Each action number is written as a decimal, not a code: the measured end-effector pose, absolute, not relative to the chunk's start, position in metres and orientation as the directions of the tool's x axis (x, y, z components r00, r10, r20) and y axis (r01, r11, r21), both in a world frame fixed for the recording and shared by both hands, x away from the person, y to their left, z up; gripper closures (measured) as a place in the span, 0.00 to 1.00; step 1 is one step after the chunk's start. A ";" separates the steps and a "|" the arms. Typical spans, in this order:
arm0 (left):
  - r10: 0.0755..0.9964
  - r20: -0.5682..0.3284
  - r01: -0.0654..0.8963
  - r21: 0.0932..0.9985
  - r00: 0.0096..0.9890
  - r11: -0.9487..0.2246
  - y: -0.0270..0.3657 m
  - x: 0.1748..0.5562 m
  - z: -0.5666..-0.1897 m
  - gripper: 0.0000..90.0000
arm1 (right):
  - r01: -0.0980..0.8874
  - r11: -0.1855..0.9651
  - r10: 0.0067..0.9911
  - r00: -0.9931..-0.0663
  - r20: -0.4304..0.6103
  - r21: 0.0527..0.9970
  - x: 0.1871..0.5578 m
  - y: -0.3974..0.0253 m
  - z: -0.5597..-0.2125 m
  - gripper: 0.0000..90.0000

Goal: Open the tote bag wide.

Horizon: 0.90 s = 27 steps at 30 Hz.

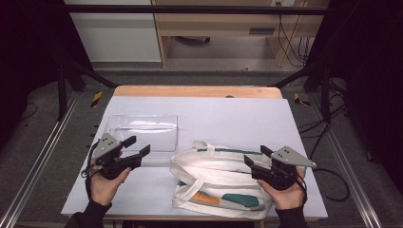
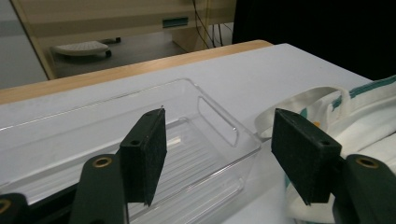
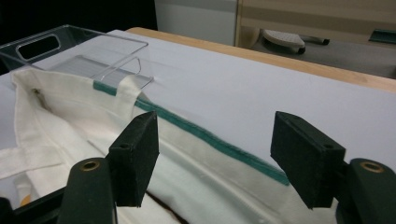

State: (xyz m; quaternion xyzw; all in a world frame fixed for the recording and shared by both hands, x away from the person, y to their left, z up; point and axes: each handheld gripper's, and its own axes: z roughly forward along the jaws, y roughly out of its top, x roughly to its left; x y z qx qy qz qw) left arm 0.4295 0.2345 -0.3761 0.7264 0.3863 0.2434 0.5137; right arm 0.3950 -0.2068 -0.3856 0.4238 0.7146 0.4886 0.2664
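A white tote bag (image 1: pixel 216 178) lies flat at the table's near edge, long axis running left to right, beside a clear plastic tray (image 1: pixel 142 137). The right gripper (image 1: pixel 255 159), jaws wide and empty, sits at the bag's right end and is nearer. The left gripper (image 1: pixel 137 146), also wide and empty, hovers over the tray's near edge.

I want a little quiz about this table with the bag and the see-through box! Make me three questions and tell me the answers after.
1. True or false: the left tongs are clamped on the clear plastic tray.
2. Which thing lies nearest the right tongs? A) a red cup B) the white cloth bag C) a book
3. Fill in: the stripe along the bag's top edge is ____.

Key:
1. False; their jaws stand open above the tray's near edge.
2. B; the open jaws hover over the bag's edge.
3. Green.
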 end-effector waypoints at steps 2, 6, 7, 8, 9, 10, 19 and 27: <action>0.804 -0.039 0.306 0.935 0.593 -0.181 0.229 0.430 -0.375 0.40 | 0.344 0.167 0.862 -0.505 0.032 0.924 0.394 -0.205 -0.387 0.38; 0.786 -0.048 0.311 0.932 0.617 -0.187 0.208 0.433 -0.378 0.41 | 0.374 0.173 0.844 -0.533 0.058 0.911 0.389 -0.197 -0.398 0.39; 0.783 -0.049 0.314 0.930 0.620 -0.191 0.205 0.433 -0.378 0.41 | 0.375 0.176 0.840 -0.539 0.060 0.910 0.388 -0.195 -0.400 0.40; 0.780 -0.051 0.314 0.930 0.624 -0.191 0.201 0.434 -0.379 0.41 | 0.378 0.181 0.837 -0.544 0.060 0.908 0.388 -0.193 -0.402 0.40; 0.775 -0.060 0.319 0.929 0.629 -0.188 0.198 0.434 -0.379 0.42 | 0.381 0.188 0.833 -0.550 0.058 0.905 0.388 -0.191 -0.403 0.40; 0.769 -0.063 0.322 0.927 0.637 -0.191 0.195 0.435 -0.380 0.43 | 0.380 0.195 0.830 -0.555 0.054 0.904 0.388 -0.188 -0.405 0.41; 0.726 -0.060 0.347 0.903 0.685 -0.253 0.163 0.440 -0.388 0.45 | 0.384 0.248 0.783 -0.620 0.049 0.890 0.383 -0.162 -0.415 0.41; 0.694 -0.062 0.395 0.857 0.717 -0.331 0.141 0.455 -0.402 0.56 | 0.388 0.270 0.751 -0.658 0.059 0.881 0.379 -0.144 -0.422 0.37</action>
